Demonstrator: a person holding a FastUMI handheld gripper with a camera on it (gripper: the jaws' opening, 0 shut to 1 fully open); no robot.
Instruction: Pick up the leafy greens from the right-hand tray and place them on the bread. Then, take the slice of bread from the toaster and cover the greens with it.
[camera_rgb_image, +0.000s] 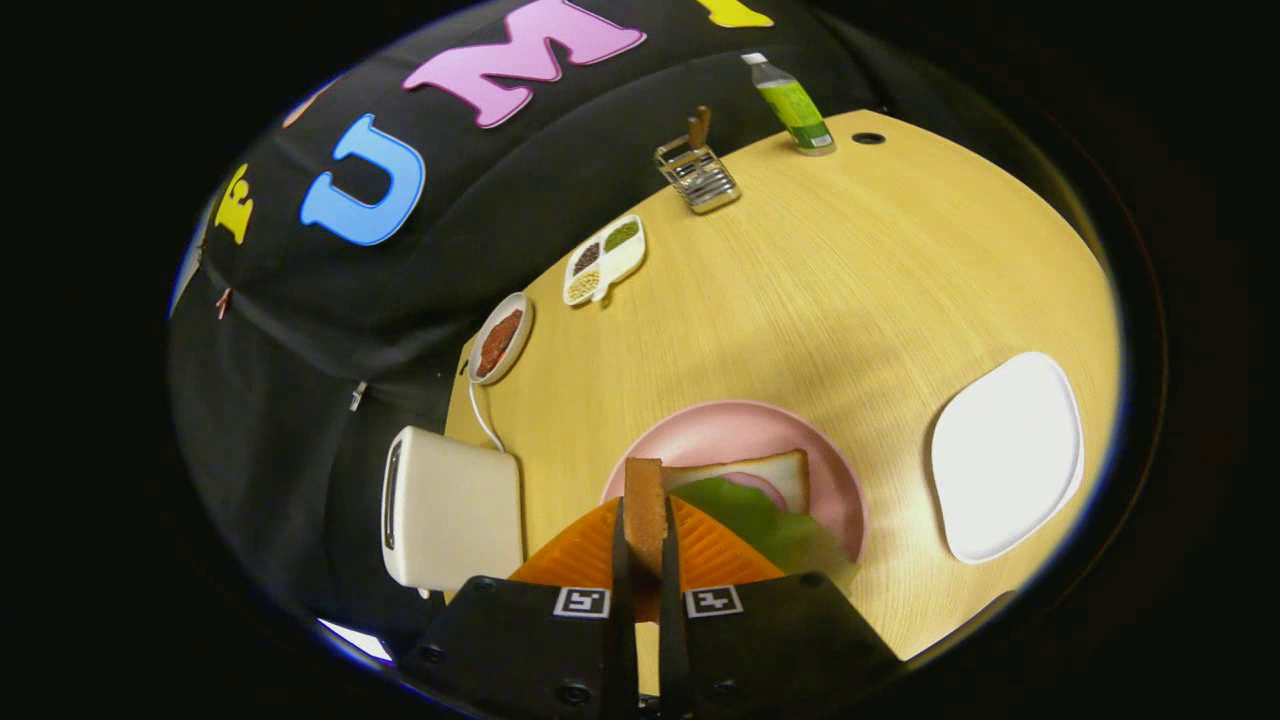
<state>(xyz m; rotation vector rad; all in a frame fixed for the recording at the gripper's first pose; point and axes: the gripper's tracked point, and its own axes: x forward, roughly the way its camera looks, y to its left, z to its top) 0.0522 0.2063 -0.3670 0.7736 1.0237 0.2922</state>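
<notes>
My tongs (644, 545) are closed on a slice of bread (645, 510), held edge-on with both orange fingers (585, 555) pressing its 2 flat faces, so I see mostly its brown crust standing up between them. Just ahead of the fingers, toward 12 o'clock, sits the pink plate (740, 435) on the wooden table (850, 280); on it lies the other slice of bread (775, 470) with the leafy greens (760, 520) spread over its near part, reaching toward my right finger. At about 9 o'clock from my fingertips the white toaster (450, 510) stands at the table's edge, its cord running up toward a small dish of red-brown bits (499, 340). At 3 o'clock, well apart from the plate, lies the white tray (1005, 455). Far beyond, near 12 o'clock, I see a divided dish of grains (604, 260), a metal rack (697, 172) and a green-labelled bottle (792, 105).
</notes>
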